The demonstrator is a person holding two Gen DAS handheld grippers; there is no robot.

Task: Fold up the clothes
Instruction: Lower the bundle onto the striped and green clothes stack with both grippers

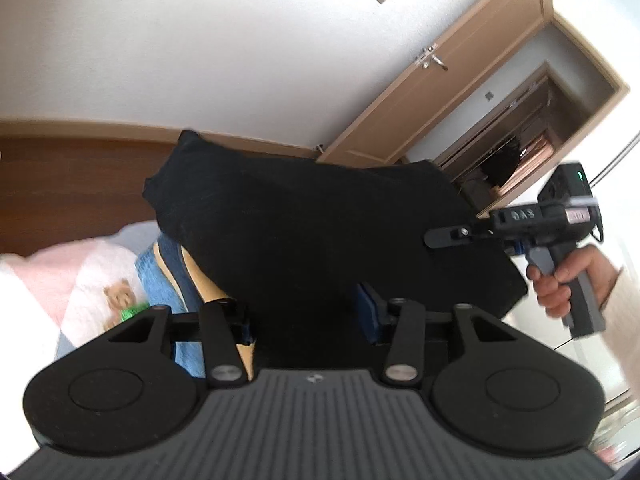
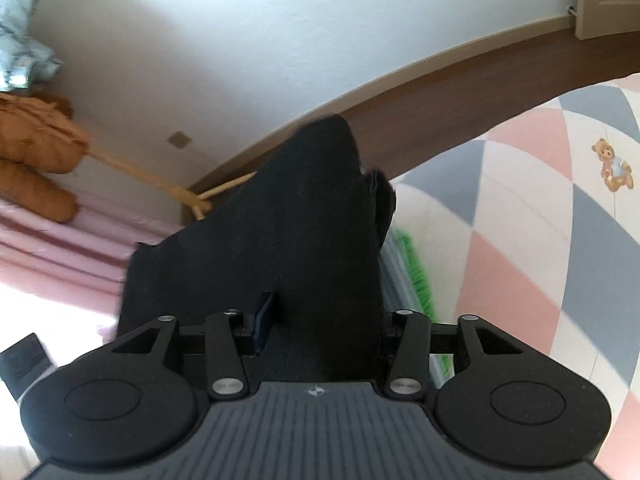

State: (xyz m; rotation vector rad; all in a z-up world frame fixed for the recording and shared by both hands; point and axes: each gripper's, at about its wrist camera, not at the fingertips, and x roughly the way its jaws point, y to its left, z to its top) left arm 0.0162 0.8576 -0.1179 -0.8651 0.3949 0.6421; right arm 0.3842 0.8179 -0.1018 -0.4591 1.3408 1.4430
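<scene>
A black garment (image 1: pixel 304 216) hangs in the air above the bed, stretched between both grippers. In the left wrist view my left gripper (image 1: pixel 308 320) is shut on its near edge, and the cloth fills the gap between the blue pads (image 1: pixel 368 312). My right gripper (image 1: pixel 440 236), held by a hand (image 1: pixel 560 284), grips the garment's right edge. From the right wrist view the black garment (image 2: pixel 304 232) rises forward out of my right gripper (image 2: pixel 322 328), which is shut on it; the right pad is hidden by cloth.
Below lies a bed quilt (image 2: pixel 520 240) in pink, grey and white checks with teddy bear prints. Folded jeans (image 1: pixel 160 272) and a tan item (image 1: pixel 208 284) lie on it, and a green-striped piece (image 2: pixel 416 272). A wooden door (image 1: pixel 432 92) and a brown coat (image 2: pixel 36 152) stand by the walls.
</scene>
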